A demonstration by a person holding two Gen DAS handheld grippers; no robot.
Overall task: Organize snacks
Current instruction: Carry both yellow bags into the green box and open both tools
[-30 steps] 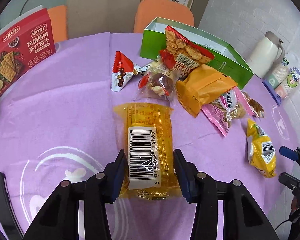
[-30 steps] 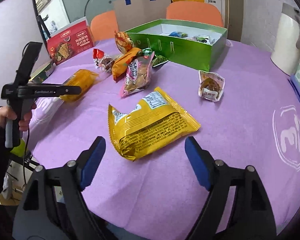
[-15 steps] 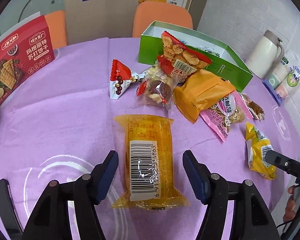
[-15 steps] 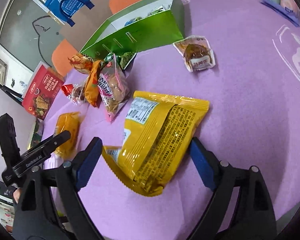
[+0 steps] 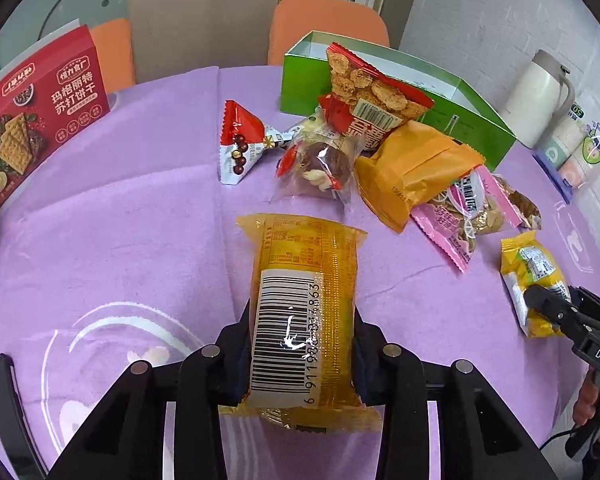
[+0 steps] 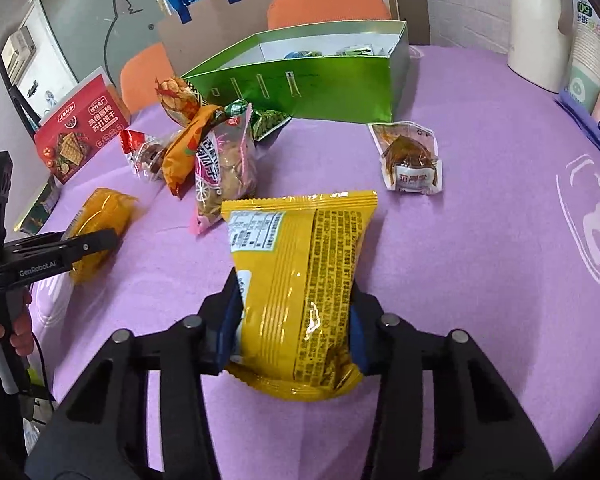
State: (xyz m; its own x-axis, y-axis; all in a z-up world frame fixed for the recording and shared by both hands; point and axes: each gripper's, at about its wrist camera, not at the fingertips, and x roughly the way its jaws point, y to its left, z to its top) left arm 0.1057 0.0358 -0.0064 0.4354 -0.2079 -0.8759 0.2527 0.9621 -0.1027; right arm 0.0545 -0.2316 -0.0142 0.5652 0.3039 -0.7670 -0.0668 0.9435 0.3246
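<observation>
Two grippers clench packets, left (image 5: 302, 344) an orange one (image 5: 304, 300), right (image 6: 294, 324) a yellow one (image 6: 300, 276); the green box (image 6: 300, 84) holds small packets.

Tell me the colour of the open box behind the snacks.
Green box with a white inside, clearest in the right wrist view.

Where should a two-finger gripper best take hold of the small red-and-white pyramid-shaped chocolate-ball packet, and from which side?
Grip the red-and-white pyramid packet at its flat crimped tail, from above. The tail juts sideways, thin enough for the fingers; the puffed sloping faces might slip.
</observation>
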